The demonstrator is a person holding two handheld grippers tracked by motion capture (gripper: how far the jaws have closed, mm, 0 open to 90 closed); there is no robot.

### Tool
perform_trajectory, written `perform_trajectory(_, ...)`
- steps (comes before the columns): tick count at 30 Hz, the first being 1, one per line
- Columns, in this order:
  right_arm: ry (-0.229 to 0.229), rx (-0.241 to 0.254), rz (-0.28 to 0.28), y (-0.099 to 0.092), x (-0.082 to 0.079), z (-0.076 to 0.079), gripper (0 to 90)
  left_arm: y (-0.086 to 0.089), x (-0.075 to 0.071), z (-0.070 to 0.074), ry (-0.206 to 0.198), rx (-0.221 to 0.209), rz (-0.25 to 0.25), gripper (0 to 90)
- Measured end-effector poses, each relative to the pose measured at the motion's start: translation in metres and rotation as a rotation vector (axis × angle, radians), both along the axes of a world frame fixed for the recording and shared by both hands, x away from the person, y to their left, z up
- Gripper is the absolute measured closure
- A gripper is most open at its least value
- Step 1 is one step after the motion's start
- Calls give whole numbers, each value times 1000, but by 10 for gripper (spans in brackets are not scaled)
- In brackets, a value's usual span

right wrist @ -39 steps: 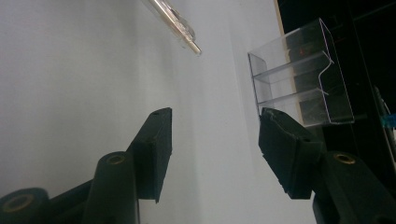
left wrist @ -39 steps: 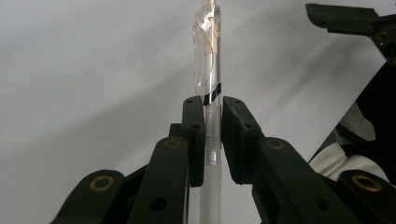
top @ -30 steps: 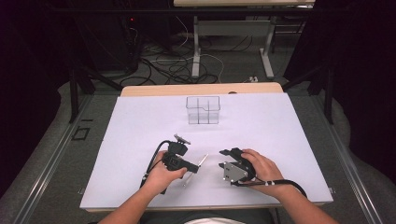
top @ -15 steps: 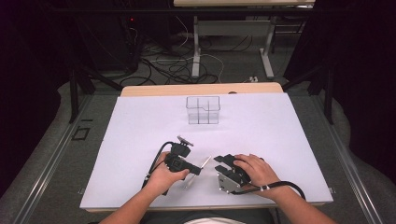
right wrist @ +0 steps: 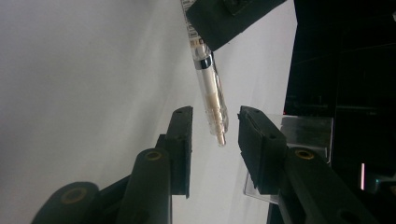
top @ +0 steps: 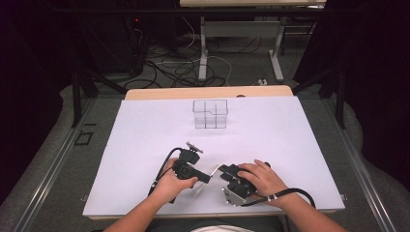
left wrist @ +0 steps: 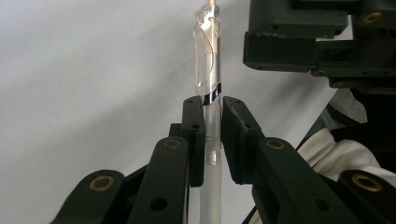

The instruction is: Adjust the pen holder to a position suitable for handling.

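Observation:
A clear pen (left wrist: 208, 84) with a pale core and a black band stands pinched between the pads of my left gripper (left wrist: 208, 105), which is shut on its barrel. In the high view the left gripper (top: 205, 178) sits near the table's front edge with the pen (top: 214, 169) sticking out to the right. My right gripper (right wrist: 215, 114) faces it, and its jaws have just been closing. The pen's clip end (right wrist: 212, 100) hangs between its pads with a gap on each side. From above, a hand covers the right gripper (top: 227, 175).
A clear, divided plastic container (top: 210, 114) stands at the middle back of the white sheet (top: 145, 135) that covers the table. It also appears behind the right jaw as a clear container (right wrist: 299, 135). Cables trail from both grippers toward the front edge.
The right hand has shifted a little left toward the left gripper, bringing its jaws around the pen's end. The left hand has stayed put.

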State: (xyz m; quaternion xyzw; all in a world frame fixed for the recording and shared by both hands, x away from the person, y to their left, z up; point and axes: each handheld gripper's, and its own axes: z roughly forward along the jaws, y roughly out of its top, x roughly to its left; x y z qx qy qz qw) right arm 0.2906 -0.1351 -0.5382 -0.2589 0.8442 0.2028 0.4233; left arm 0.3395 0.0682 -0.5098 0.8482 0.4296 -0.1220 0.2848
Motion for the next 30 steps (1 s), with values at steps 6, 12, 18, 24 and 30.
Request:
perform_trajectory(6, -11, -4, 12, 3, -1, -2, 662, -2, 0, 0, 1, -7, -16, 799)
perform_trajectory(12, -36, -41, 28, 5, -2, -5, 679, -6, -1, 1, 16, -21, -18, 799)
perform_trajectory(18, -42, -61, 28, 7, -4, -7, 706, -8, -1, 1, 23, -40, -29, 799)
perform_trajectory(24, -67, -78, 46, 10, -6, -9, 718, -11, -2, 1, 37, -43, -28, 799)
perform_trajectory(30, -91, -106, 65, 11, -7, -10, 735, -11, -2, 1, 43, -59, -41, 799)
